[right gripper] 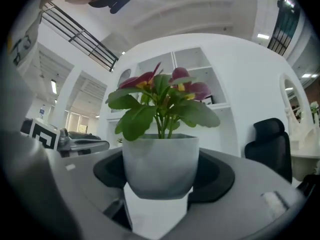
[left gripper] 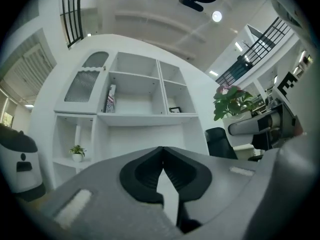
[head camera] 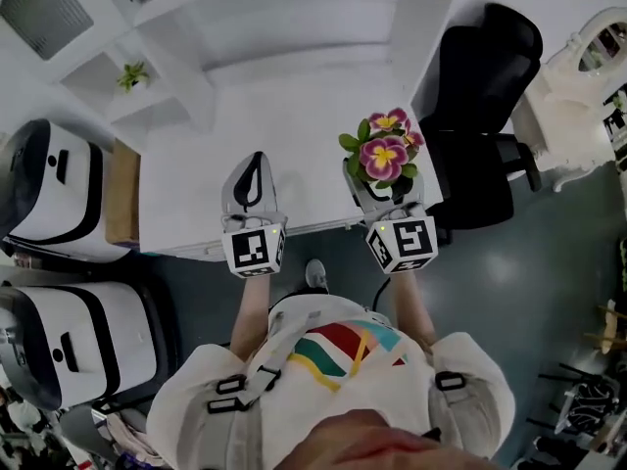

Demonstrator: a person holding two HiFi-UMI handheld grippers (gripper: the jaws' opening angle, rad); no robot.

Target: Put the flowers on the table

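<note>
Pink and yellow flowers [head camera: 384,150] with green leaves grow in a small grey pot [right gripper: 160,166]. My right gripper [head camera: 388,186] is shut on that pot, its jaws wide around the pot's sides, over the right front part of the white table [head camera: 284,116]. Whether the pot rests on the tabletop I cannot tell. The plant [right gripper: 161,101] stands upright. My left gripper [head camera: 255,164] is shut and empty, hovering over the table's front middle, a hand's width left of the pot. In the left gripper view its jaws [left gripper: 161,156] meet with nothing between them.
A black office chair [head camera: 485,76] stands right of the table. White shelving [left gripper: 135,104] behind the table carries a small potted plant [head camera: 132,74]. Two white and black machines [head camera: 59,194] sit on the left. A white ornate cabinet [head camera: 583,76] is at the far right.
</note>
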